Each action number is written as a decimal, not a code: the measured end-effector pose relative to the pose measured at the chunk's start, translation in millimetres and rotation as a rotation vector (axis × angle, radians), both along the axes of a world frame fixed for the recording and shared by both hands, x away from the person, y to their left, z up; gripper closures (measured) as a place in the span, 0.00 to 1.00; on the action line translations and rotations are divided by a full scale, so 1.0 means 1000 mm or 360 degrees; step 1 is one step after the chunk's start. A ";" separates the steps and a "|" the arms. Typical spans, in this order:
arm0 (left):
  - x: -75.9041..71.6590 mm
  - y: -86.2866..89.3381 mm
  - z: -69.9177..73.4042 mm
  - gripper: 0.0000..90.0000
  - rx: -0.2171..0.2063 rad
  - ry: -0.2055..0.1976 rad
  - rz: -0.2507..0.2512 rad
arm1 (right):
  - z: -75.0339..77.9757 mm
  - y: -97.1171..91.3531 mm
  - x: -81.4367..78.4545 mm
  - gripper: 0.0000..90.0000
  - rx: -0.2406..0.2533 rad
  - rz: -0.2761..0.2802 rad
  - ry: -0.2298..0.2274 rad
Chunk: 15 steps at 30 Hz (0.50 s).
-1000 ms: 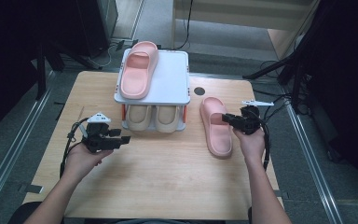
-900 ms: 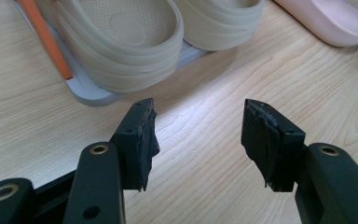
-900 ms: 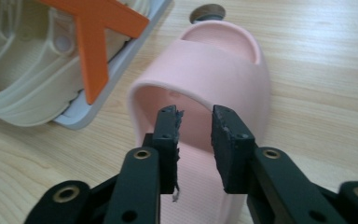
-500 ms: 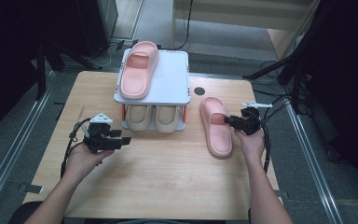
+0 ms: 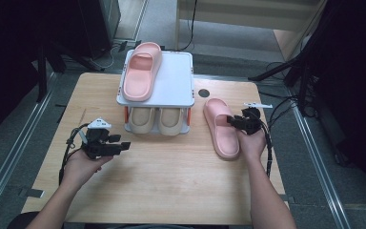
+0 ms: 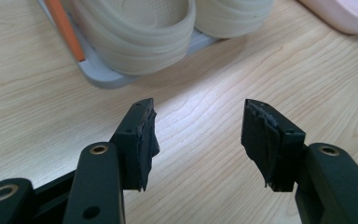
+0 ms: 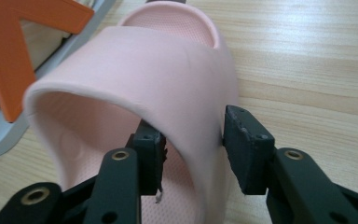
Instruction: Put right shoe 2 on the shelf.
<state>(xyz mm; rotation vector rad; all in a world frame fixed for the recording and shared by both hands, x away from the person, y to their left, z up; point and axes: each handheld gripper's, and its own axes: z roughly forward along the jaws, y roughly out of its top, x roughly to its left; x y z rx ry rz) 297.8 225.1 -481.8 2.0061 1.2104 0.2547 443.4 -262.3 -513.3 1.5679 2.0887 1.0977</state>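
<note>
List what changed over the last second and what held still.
The right gripper has sunk slightly at the pink slipper on the table, its jaws just opening, now straddling the strap without clamping it. The left gripper, the rack, its slippers and the table slipper kept their places.

You have a two-tier shoe rack (image 5: pixel 181 81) at twelve o'clock on the wooden surface (image 5: pixel 162 176). One pink slipper (image 5: pixel 141 70) lies on its white top shelf, left side. Two beige slippers (image 5: pixel 157 120) sit side by side on the lower shelf.

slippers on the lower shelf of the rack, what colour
Cream rubber slippers, clearest in the left gripper view.
</note>
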 end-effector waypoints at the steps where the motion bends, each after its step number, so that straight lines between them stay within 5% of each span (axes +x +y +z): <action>1: -0.001 0.001 0.000 0.50 -0.0002 -0.0006 0.0005 | -0.001 0.000 0.001 0.64 -0.0003 0.0000 -0.0001; 15: 0.000 0.006 -0.003 0.50 -0.0007 0.0012 0.0028 | 0.000 -0.004 0.008 0.79 -0.0021 -0.0027 0.0028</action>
